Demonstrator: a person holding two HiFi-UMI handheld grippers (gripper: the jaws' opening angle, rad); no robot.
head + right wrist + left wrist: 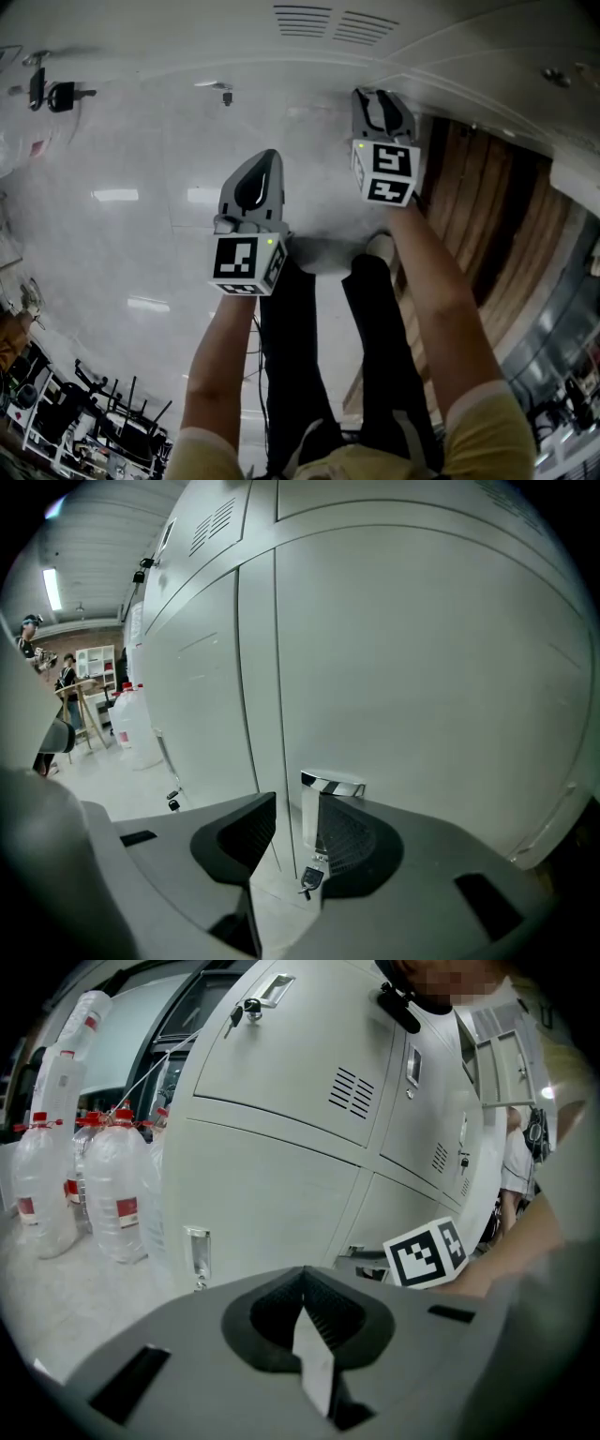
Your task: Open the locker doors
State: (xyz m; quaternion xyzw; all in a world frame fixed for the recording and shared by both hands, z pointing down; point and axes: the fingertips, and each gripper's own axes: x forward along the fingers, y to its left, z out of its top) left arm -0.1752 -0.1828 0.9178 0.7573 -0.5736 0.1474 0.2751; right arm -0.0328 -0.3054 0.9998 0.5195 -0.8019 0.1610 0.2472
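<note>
White metal lockers (319,23) run along the top of the head view. My right gripper (375,94) reaches up to them. In the right gripper view its jaws (298,803) stand open around the chrome handle (312,810) of a lower locker door (422,686). A small key (309,878) hangs below that handle. My left gripper (267,155) hangs lower and to the left, away from the doors. In its own view the jaws (302,1271) are shut on nothing and face another lower door with a handle (199,1255). A keyed upper door (246,1009) shows above.
Several large water bottles (112,1194) stand on the floor left of the lockers. Wooden boards (487,206) lie to the right of my legs. More keys (56,94) hang from the lockers at far left. People stand by a table (70,691) in the distance.
</note>
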